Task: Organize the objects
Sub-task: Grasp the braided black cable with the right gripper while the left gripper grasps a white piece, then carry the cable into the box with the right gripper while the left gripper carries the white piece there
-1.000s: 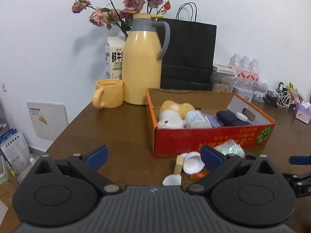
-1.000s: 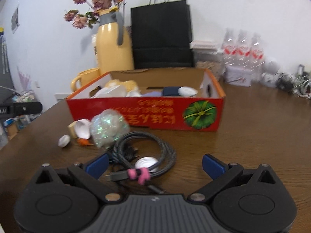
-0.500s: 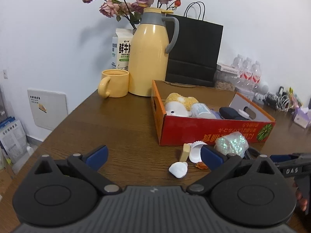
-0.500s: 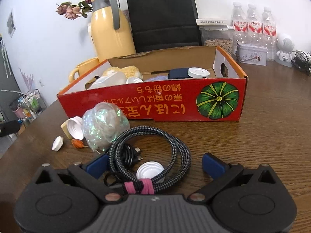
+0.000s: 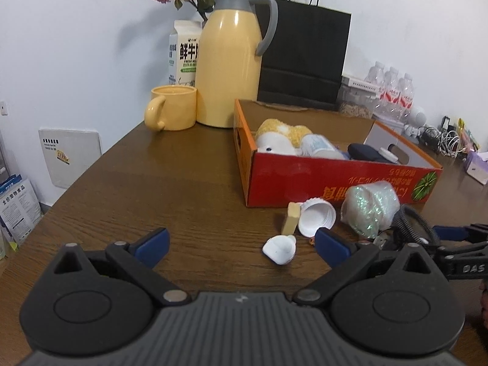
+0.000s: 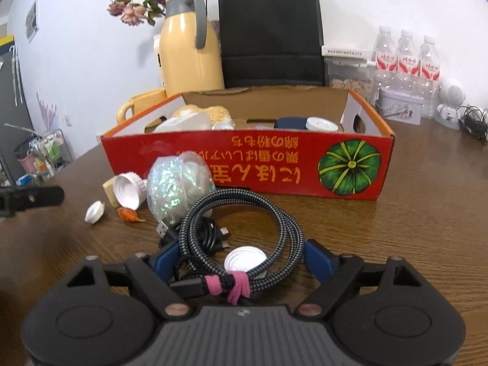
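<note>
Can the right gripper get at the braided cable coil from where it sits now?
Probably yes. The right gripper is open, its fingers flanking the near end of the braided cable coil on the table. Nothing blocks it, though a white cap and a thinner black cable lie inside the loop.

Right gripper (image 6: 241, 254) spread wide around coiled braided cable (image 6: 244, 228) — white lid (image 6: 245, 262) inside coil, red box (image 6: 247, 164) behind
</note>
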Demonstrator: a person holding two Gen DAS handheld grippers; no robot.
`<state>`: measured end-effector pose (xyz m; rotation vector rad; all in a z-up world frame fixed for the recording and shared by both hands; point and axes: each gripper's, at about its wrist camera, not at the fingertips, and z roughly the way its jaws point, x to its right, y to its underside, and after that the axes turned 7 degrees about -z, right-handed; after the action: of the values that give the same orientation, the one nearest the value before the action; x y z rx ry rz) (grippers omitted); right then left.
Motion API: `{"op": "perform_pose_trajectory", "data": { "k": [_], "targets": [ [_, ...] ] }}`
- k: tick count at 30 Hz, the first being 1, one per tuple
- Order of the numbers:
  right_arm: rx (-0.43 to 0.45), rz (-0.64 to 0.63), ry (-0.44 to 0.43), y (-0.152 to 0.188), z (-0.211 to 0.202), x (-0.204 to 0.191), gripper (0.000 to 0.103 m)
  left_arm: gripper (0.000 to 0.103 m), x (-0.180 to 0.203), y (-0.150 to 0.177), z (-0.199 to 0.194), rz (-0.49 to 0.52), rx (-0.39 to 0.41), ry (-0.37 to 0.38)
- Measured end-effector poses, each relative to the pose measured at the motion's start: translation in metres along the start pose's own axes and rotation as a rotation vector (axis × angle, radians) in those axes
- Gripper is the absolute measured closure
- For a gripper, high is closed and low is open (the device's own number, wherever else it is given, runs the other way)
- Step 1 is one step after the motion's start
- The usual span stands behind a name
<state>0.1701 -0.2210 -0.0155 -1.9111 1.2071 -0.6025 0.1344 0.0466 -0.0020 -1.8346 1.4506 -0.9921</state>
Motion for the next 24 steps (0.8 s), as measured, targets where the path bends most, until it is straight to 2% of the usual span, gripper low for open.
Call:
{"op": "perform_pose_trajectory", "data": {
  "k": [13,15,19,20,22,24],
  "targets": [
    [0.095,-0.025,0.050,0.004,-0.022,-0.007,0.019,0.000,0.013,0.009,0.027,0.073,-0.085,-0.005],
    [0.099,-0.025,0.051,0.004,-0.024,-0.007,0.019,0.004,0.018,0.009,0.033,0.089,-0.094,0.003],
    [0.099,-0.025,0.052,0.005,-0.024,-0.008,0.019,0.033,0.025,0.009,0.043,0.114,-0.113,0.027],
    [0.099,-0.025,0.052,0.005,-0.024,-0.008,0.019,0.051,0.027,0.010,0.043,0.124,-0.105,0.028],
    [0.100,-0.026,0.053,0.005,-0.024,-0.008,0.019,0.073,0.028,0.011,0.040,0.131,-0.094,0.044],
    [0.101,-0.026,0.053,0.005,-0.024,-0.008,0.019,0.074,0.027,0.012,0.037,0.126,-0.091,0.065]
  ]
}}
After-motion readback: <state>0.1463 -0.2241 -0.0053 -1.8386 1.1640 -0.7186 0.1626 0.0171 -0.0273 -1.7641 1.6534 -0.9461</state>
